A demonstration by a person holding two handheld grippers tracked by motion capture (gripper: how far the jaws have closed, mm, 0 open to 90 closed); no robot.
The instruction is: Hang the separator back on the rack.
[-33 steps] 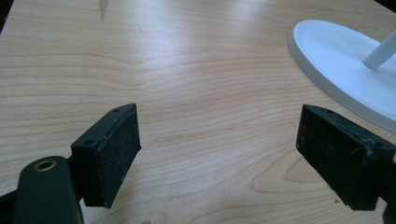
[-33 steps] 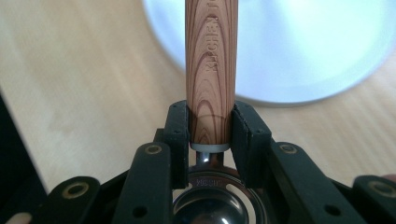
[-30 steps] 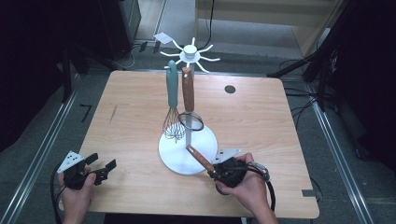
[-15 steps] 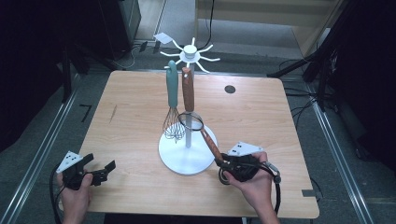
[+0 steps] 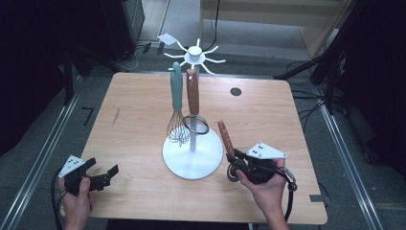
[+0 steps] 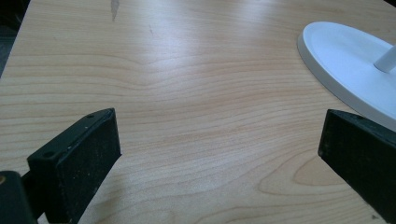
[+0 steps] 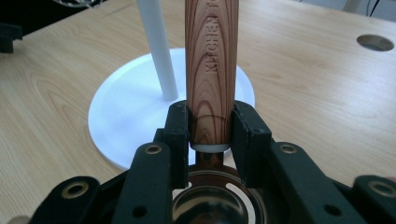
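A white utensil stand point(image 5: 191, 160) rises from the middle of the table, with a teal-handled whisk point(image 5: 177, 96) and a wood-handled ring tool point(image 5: 193, 96) hanging from its hooks. To the right of the base, my right gripper point(image 5: 233, 161) is shut on a wood-handled utensil point(image 5: 224, 136). In the right gripper view the jaws point(image 7: 211, 130) clamp the lower end of the handle point(image 7: 211, 60), and a metal bowl sits below them. My left gripper point(image 5: 104, 167) rests at the front left, clear of the stand. Its jaws point(image 6: 219, 140) have just been opening and hold nothing.
A round hole point(image 5: 235, 91) sits in the table's far right part. The stand's white base point(image 6: 345, 60) lies to the right ahead of the left gripper. The pole point(image 7: 156, 51) stands left of the held handle. Dark equipment and cables surround the table.
My right gripper has carried the wood-handled utensil to the right and slightly up, off the white base to beside it. The left hand stayed put, its jaws a little wider.
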